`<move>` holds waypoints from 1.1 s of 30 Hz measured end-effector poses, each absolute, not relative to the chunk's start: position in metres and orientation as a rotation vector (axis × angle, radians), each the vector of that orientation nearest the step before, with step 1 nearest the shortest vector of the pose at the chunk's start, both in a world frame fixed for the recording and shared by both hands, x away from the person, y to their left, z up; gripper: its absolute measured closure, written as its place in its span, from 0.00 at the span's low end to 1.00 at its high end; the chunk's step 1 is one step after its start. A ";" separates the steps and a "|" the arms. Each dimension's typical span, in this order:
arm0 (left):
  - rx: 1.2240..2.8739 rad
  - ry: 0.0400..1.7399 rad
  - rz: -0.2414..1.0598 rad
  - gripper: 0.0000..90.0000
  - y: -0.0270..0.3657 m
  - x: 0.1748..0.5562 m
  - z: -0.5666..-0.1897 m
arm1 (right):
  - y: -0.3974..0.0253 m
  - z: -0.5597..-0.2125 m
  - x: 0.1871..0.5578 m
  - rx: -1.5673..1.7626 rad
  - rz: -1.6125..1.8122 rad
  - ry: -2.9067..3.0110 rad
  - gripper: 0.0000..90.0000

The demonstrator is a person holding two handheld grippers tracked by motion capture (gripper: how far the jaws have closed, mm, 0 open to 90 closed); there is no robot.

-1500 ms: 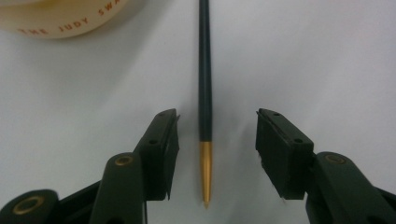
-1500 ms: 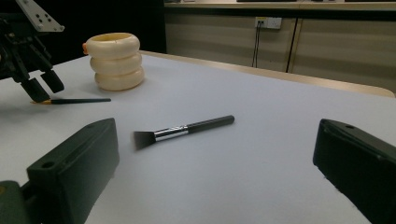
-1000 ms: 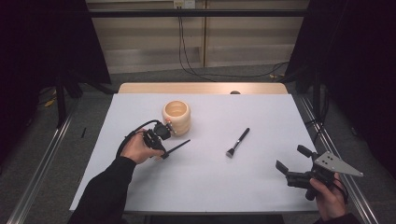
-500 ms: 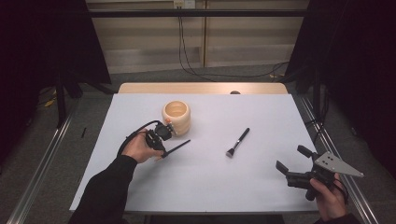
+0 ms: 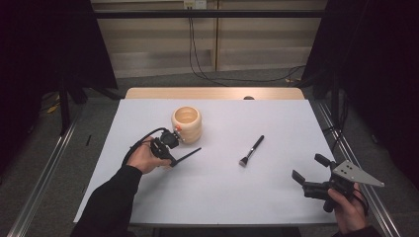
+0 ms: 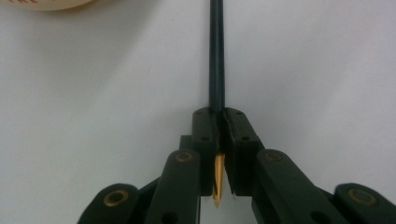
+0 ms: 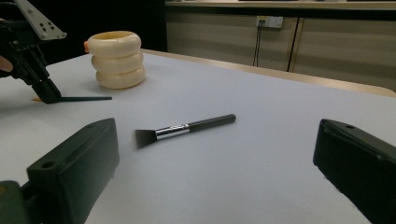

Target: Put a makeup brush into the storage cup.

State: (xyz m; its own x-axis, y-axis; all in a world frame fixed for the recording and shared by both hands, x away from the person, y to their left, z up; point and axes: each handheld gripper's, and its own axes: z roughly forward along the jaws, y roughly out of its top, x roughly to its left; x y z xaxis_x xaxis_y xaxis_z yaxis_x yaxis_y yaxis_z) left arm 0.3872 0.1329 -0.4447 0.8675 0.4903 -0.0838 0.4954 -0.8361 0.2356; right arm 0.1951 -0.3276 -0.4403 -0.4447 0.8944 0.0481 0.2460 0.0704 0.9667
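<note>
My left gripper [image 5: 171, 159] is shut on a thin black stick [image 5: 188, 153] that lies low over the white table just in front of a cream ribbed pot [image 5: 187, 123]. In the left gripper view the jaws [image 6: 218, 116] pinch the stick [image 6: 216, 56] near its gold end, and its long black part points away from me. My right gripper [image 5: 309, 168] stands open with nothing in it at the front right. A black flat-headed brush [image 5: 252, 150] lies on the table between the two grippers; the right gripper view has this brush [image 7: 184, 128] ahead of the open jaws.
The white table top [image 5: 222, 197] ends in a wooden strip [image 5: 212, 93] at the far side. Metal rails run along the floor on both sides, and dark curtains hang left and right. The right gripper view has the pot [image 7: 116, 58] with the left gripper [image 7: 46, 95] beside it.
</note>
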 end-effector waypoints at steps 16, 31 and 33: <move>2.726 0.782 -0.005 0.93 0.141 0.383 -0.437 | -0.328 -0.440 0.195 1.140 1.402 1.758 0.00; 2.533 0.765 -0.020 0.93 0.151 0.365 -0.419 | -0.328 -0.440 0.195 1.137 1.400 1.756 0.00; 2.516 0.757 0.000 0.93 0.150 0.361 -0.416 | -0.328 -0.440 0.195 1.139 1.401 1.754 0.00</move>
State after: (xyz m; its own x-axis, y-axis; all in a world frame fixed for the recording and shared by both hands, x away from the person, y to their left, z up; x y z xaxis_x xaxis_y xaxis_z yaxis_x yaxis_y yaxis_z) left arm 0.3607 0.1499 -0.4162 0.8447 0.5163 -0.1413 0.5161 -0.7155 0.4709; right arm 0.1949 -0.3277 -0.4402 -0.4406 0.8964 0.0492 0.2461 0.0679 0.9669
